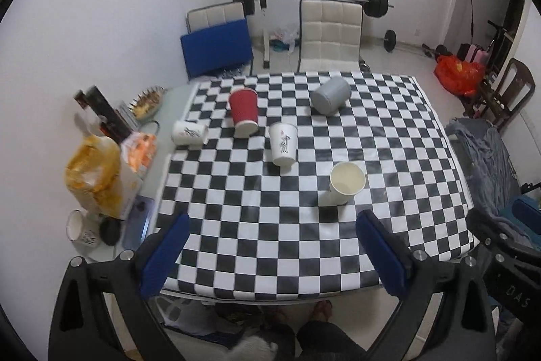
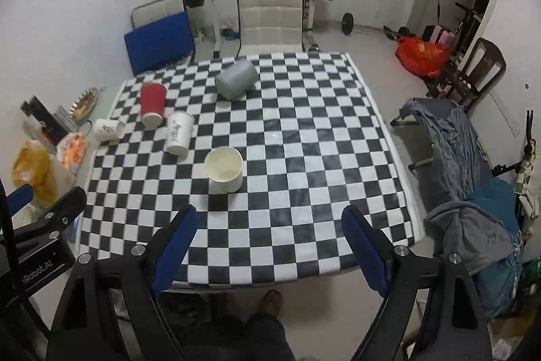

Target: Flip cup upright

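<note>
Several cups stand or lie on a checkered table. A cream paper cup stands upright, mouth up, nearest me. A white printed cup and a red cup stand upside down. A grey cup lies on its side at the far edge. A white mug lies on its side at the left edge. My left gripper and right gripper are both open and empty, above the near edge.
Left of the table are a yellow bag, boxes and a mug. Two white chairs, a blue cushion and a barbell rack stand behind. A clothes-covered rack is at the right.
</note>
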